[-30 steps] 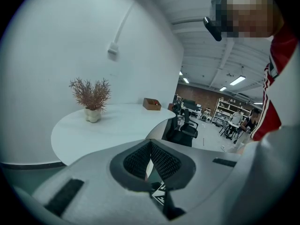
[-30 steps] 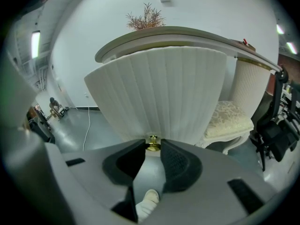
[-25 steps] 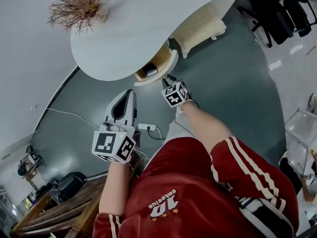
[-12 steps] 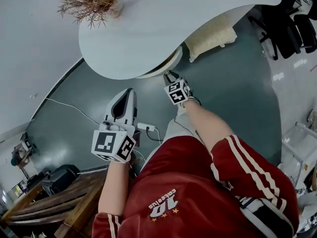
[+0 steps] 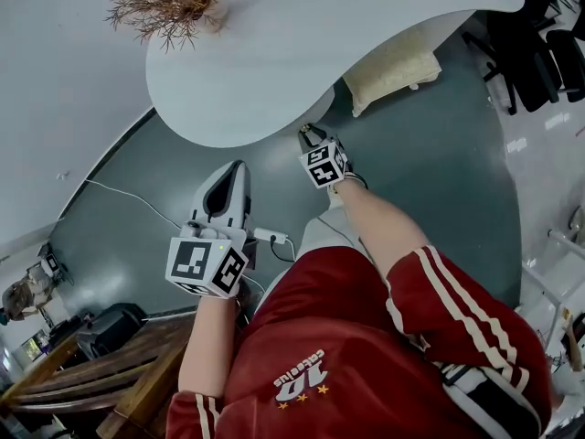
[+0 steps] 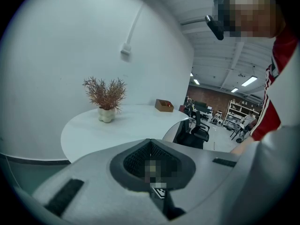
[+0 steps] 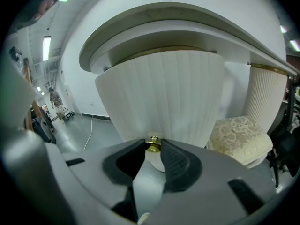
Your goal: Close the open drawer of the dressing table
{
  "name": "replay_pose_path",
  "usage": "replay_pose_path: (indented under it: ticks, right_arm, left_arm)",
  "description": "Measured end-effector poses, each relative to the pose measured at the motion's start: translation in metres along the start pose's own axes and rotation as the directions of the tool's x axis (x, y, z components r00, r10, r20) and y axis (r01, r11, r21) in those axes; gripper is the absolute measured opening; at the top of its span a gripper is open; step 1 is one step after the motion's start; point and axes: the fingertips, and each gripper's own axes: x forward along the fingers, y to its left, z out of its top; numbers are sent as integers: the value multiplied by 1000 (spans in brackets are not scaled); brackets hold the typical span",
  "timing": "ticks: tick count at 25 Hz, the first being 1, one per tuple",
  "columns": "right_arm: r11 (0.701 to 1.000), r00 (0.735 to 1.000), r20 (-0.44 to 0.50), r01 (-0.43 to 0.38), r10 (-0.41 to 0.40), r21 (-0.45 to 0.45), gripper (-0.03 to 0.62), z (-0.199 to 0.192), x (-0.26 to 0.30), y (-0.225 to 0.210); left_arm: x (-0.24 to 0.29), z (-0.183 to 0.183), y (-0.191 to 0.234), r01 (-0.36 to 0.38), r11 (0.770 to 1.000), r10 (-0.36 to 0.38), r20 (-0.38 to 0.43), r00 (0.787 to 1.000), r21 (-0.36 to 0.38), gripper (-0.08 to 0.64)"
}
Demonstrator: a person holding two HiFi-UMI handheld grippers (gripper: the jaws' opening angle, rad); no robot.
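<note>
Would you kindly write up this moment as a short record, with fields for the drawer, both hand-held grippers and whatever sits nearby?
Drawer: ribbed front tucked under the tabletop, no interior showing
Right hand-held gripper: jaws closed on the drawer's brass knob
Left hand-held gripper: jaws together, empty, short of the table
On the table: dried plant in a pale vase
On the floor: cushioned stool beside the drawer

Bright, even light from ceiling strips (image 6: pixel 248 81); fisheye bends my views' dark edges; my left gripper (image 6: pixel 150 142) looks soft close-up.
</note>
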Motion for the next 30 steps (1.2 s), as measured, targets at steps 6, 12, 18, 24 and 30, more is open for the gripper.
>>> replay_pose_path:
  ticks: [6, 12, 18, 24, 30]
  right_arm:
    - [1000, 1000, 0, -25, 25, -13, 106, 11, 13, -3]
    - [999, 999, 11, -38, 38, -30, 106, 24, 23, -5]
    - [1000, 999, 22, -25, 25, 6, 104, 37, 38, -10]
    - [1000, 1000, 15, -19, 20, -22, 104, 45, 47, -11]
    - [999, 1000, 24, -5, 6, -37, 104, 48, 48, -13]
  left_arm:
    - [0, 7, 0, -10, 1000, 10, -12, 1000, 24, 0]
    - [1, 7, 4, -30, 999, 31, -21, 999, 26, 0]
    - [0, 2, 13, -46, 999, 46, -24, 999, 22, 0]
    - [-6, 3, 21, -68, 998, 68, -23, 997, 16, 0]
    - [-12, 1, 29, -85, 996, 85, -18, 996, 5, 0]
